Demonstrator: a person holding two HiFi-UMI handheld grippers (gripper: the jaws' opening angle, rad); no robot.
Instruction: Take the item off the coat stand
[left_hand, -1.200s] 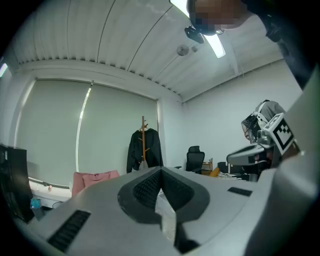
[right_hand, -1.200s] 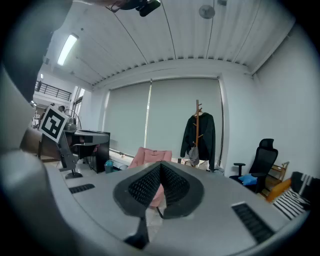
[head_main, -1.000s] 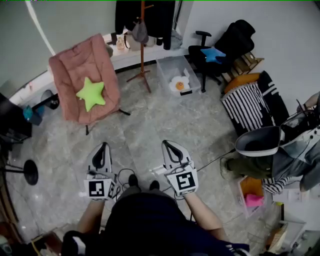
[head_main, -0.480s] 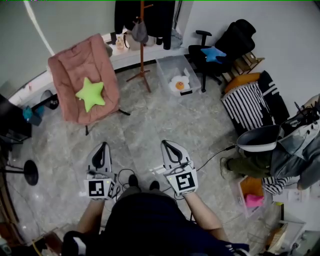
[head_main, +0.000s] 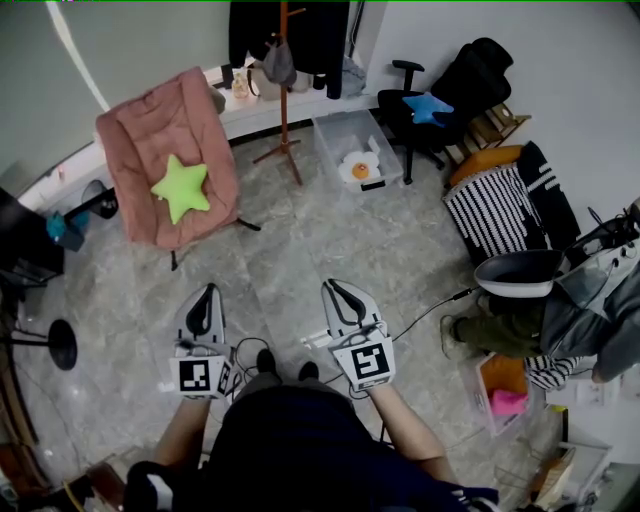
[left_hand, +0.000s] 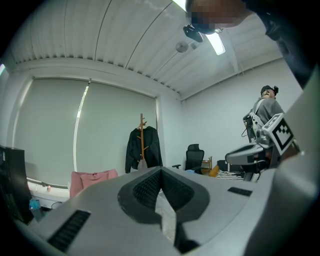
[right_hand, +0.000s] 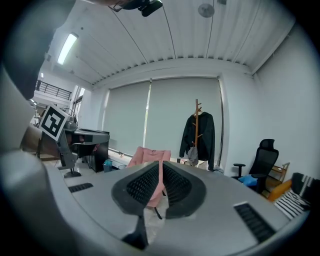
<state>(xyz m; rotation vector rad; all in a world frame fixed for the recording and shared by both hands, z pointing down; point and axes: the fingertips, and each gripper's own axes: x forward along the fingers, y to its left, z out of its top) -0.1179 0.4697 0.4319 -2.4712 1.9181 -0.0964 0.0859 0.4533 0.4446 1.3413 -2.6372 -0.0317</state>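
Observation:
Far across the room stands the wooden coat stand (head_main: 285, 95), with a black jacket (head_main: 290, 35) and a small grey item (head_main: 279, 64) hanging from it. The left gripper view shows the coat stand (left_hand: 142, 142) and the jacket (left_hand: 143, 147) far ahead; in the right gripper view the stand (right_hand: 196, 112), the jacket (right_hand: 198, 136) and the grey item (right_hand: 193, 152) appear just as distant. My left gripper (head_main: 206, 296) and right gripper (head_main: 334, 290) are held low in front of my body, side by side. Both are shut with nothing in them, well short of the stand.
A pink folding chair (head_main: 170, 160) with a green star cushion (head_main: 182, 187) stands at the left. A clear bin (head_main: 355, 150) sits right of the stand's base. A black office chair (head_main: 430, 105), striped fabric (head_main: 495, 210) and another person (head_main: 560, 300) fill the right side.
The person at the right has shifted slightly. My two grippers have stayed where they were.

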